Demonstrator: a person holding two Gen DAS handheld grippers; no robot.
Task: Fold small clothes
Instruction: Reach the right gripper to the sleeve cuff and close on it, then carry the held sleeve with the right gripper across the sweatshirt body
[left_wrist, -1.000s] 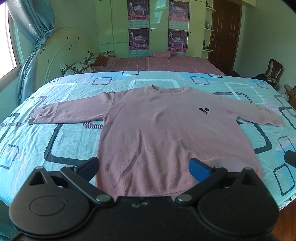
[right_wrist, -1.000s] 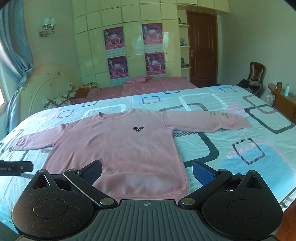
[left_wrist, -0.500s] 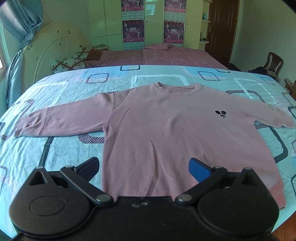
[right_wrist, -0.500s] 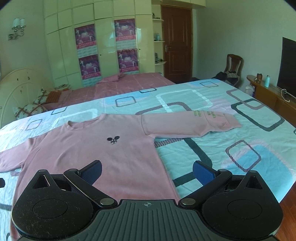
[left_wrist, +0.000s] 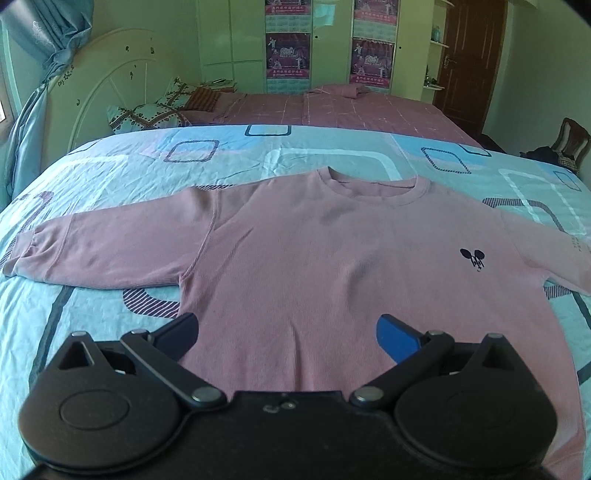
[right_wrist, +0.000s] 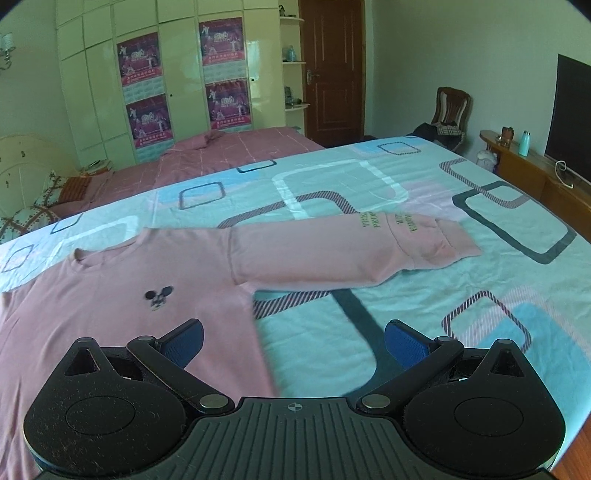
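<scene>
A small pink long-sleeved sweatshirt (left_wrist: 332, 266) lies flat, face up, on the blue patterned bed sheet (left_wrist: 110, 166), both sleeves spread out sideways. A small dark mouse logo (left_wrist: 472, 258) marks its chest. My left gripper (left_wrist: 288, 332) hovers open over the lower left part of the body, near the left armpit, holding nothing. In the right wrist view the sweatshirt (right_wrist: 110, 295) fills the left side, and its right sleeve (right_wrist: 351, 254) with green lettering stretches to the right. My right gripper (right_wrist: 293, 338) is open above the garment's right side edge, nothing between its fingers.
A second bed with a pink cover (left_wrist: 332, 107) stands behind. A wardrobe with posters (right_wrist: 184, 85) and a brown door (right_wrist: 332, 70) line the far wall. A chair (right_wrist: 450, 110), a wooden sideboard (right_wrist: 532, 177) and a TV (right_wrist: 572, 118) sit on the right.
Both grippers have moved forward and lower over the sweatshirt, the left one swinging toward the left sleeve side, the right one toward the right sleeve. Both stayed open.
</scene>
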